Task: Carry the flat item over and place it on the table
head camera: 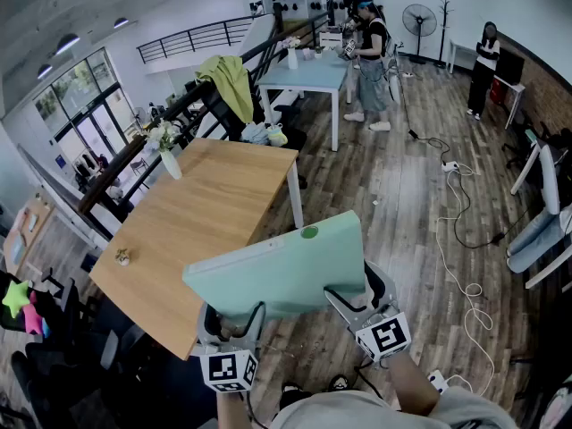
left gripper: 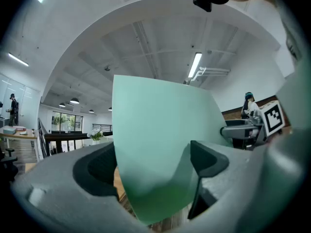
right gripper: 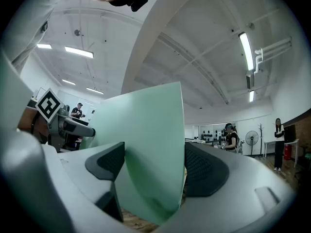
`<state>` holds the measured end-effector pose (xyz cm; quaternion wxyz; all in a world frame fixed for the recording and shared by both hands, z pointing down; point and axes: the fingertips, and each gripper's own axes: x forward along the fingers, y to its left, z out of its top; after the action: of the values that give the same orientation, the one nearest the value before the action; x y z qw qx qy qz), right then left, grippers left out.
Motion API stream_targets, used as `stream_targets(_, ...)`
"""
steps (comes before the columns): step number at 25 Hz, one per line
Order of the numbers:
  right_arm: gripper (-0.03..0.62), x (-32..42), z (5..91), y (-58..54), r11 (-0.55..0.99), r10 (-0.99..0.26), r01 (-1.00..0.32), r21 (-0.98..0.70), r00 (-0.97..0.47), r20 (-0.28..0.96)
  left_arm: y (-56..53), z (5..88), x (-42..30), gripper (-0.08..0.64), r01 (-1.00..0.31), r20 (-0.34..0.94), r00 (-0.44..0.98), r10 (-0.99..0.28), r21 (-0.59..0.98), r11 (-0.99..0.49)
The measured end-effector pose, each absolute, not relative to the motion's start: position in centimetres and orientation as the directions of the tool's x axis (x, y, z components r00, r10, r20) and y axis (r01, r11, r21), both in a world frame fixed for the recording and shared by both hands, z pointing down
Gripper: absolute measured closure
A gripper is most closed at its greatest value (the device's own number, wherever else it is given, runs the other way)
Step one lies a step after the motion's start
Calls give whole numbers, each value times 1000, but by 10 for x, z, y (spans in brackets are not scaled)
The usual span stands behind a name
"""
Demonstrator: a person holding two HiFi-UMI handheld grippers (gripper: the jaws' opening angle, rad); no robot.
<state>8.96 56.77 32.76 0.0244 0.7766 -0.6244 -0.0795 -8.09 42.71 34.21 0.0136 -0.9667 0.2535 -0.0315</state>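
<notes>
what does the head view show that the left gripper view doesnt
Only the head view: the green dot on the mint-green board, and the white cable trailing over the floor. Only the left gripper view: the ceiling strip light, and the left gripper with its pads closed on the board's edge. Both: the board itself and the right gripper holding it.
</notes>
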Motion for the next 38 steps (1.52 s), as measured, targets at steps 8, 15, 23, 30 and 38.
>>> stream_targets(8, 199, 96, 328, 580, -199, -977, -971, 129, 187, -101, 442, 343, -77, 75, -505, 58, 860, -507, -48, -862)
stream_targets(15, 199, 101, 334, 594, -157, -985, -980, 120, 147, -91, 463, 349, -77, 75, -530, 73, 843, -532, -44, -847)
stream_targets(23, 199, 105, 346, 596, -116, -991, -988, 105, 108, -83, 473, 359, -78, 75, -558, 93, 823, -560, -46, -828)
stream_targets(30, 199, 112, 359, 588, -117, -991, -990, 85, 111, -68, 464, 371, -71, 75, -553, 115, 825, -554, -43, -832)
stream_targets(38, 199, 128, 364, 556, -127, -992, -988, 90, 123, -40, 429, 378, -53, 75, -539, 129, 833, -537, -23, -842)
